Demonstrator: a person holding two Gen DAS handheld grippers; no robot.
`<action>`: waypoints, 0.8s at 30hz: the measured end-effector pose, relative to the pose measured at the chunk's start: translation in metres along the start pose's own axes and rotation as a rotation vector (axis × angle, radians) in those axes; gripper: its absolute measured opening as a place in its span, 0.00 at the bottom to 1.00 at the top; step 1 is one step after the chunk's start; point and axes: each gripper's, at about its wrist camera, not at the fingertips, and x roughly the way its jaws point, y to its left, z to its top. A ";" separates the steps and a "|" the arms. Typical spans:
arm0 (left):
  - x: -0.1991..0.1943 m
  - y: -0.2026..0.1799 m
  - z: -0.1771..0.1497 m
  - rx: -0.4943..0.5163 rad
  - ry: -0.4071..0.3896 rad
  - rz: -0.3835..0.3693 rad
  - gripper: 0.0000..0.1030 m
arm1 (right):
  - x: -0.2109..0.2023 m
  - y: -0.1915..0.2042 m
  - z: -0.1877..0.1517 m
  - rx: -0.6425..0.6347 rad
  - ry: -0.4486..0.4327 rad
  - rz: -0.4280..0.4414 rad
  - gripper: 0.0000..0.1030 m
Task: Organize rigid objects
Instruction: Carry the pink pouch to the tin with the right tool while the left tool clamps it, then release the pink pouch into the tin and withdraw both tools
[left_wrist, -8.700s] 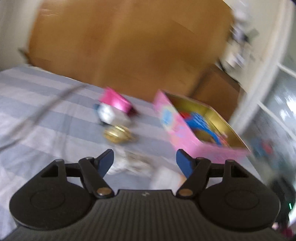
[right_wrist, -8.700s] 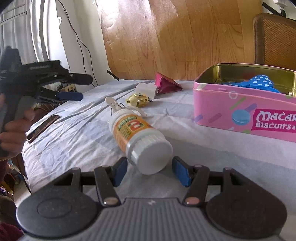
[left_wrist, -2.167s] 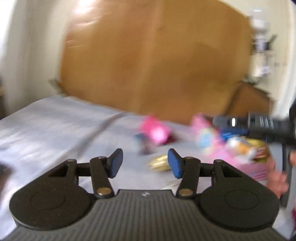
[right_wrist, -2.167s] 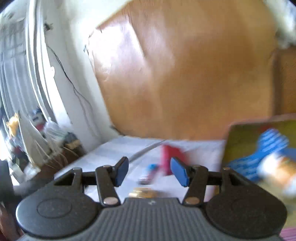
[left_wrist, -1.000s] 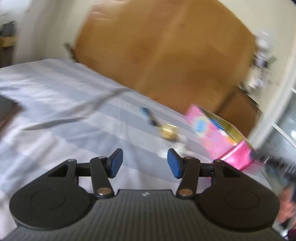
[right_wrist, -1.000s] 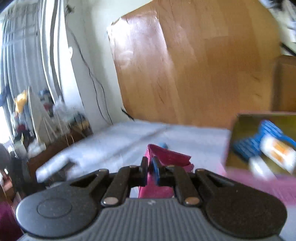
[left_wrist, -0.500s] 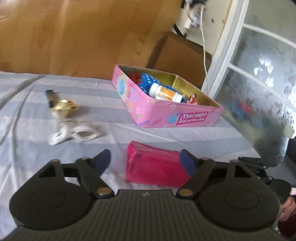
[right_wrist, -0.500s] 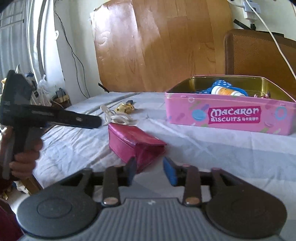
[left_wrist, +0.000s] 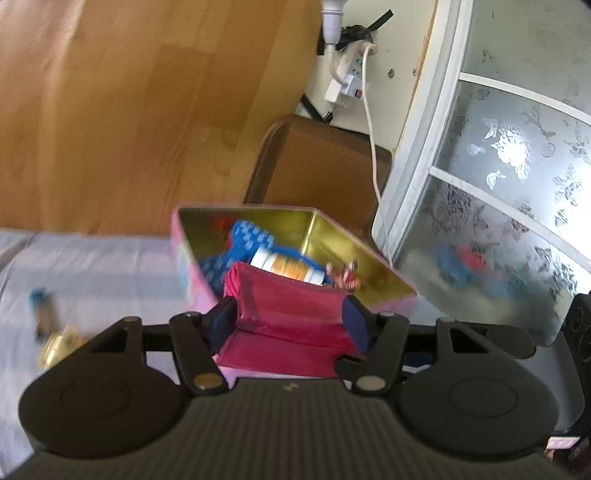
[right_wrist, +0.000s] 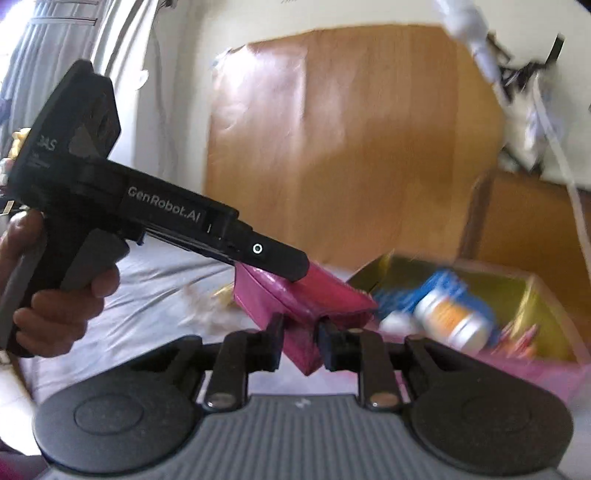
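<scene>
Fingers of both grippers closing on the pink pouch (left_wrist: 284, 314) above the striped bedsheet (left_wrist: 99, 266)

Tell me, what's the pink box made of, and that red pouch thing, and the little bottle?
The pink box looks like metal tin: its inside shines gold like a mirror, its outside is painted pink. The red pouch seems to be soft fabric or glossy faux leather, since it folds and creases; which one is hard to tell. The little bottle is probably plastic: smooth white body with an orange label.
</scene>
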 end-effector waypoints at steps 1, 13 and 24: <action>0.012 -0.003 0.003 0.008 0.003 0.003 0.64 | 0.007 -0.010 0.004 0.007 0.003 -0.018 0.20; 0.087 -0.008 0.005 -0.003 0.088 0.172 0.79 | 0.122 -0.080 -0.006 0.093 0.210 -0.263 0.22; -0.077 0.022 -0.070 0.016 -0.044 0.100 0.79 | 0.067 -0.050 0.014 0.184 0.003 -0.112 0.27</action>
